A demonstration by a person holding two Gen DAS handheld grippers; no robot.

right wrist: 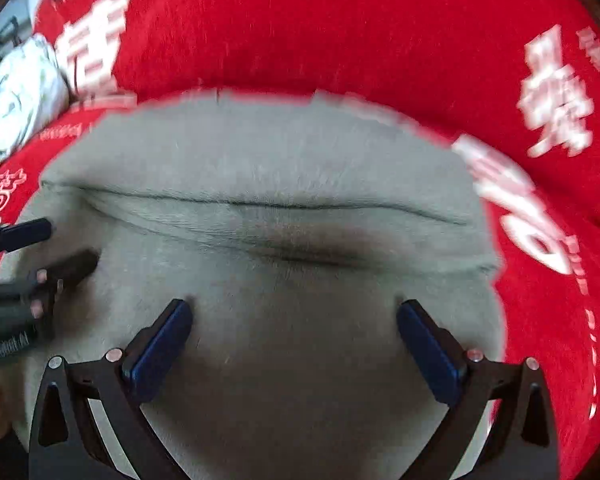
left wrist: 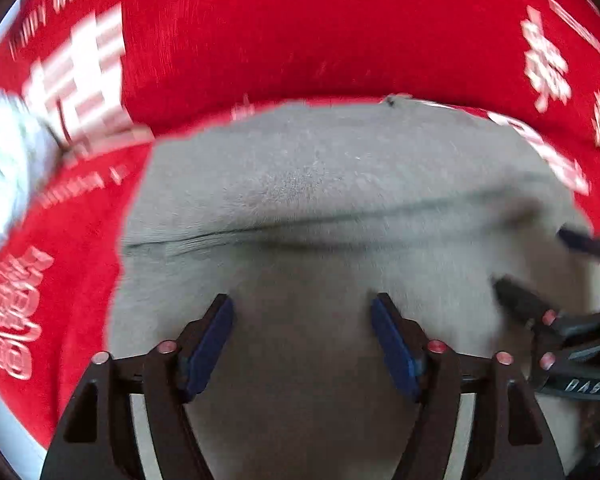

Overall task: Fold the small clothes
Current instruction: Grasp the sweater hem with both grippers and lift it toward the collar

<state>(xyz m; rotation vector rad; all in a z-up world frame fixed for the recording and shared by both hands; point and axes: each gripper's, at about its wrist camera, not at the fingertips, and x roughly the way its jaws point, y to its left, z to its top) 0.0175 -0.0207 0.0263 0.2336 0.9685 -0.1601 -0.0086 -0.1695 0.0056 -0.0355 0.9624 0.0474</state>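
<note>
With both tools spread wide, nothing is gripped.
Gray garment point(left wrist: 320, 208) lies flat on the red cloth point(left wrist: 300, 32), just ahead of left tool point(left wrist: 302, 340) and right tool point(right wrist: 294, 344), seemingly for a fresh grasp.

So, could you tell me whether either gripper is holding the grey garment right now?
Neither: the left gripper and right gripper are both open over the grey garment.

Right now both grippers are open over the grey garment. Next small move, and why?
Probably lower both and close on the near edge of the grey garment. The left gripper and right gripper are open with nothing between the fingers, side by side above the cloth. A fold line already crosses the middle, so the near half looks ready to lift over it on the red cloth.
</note>
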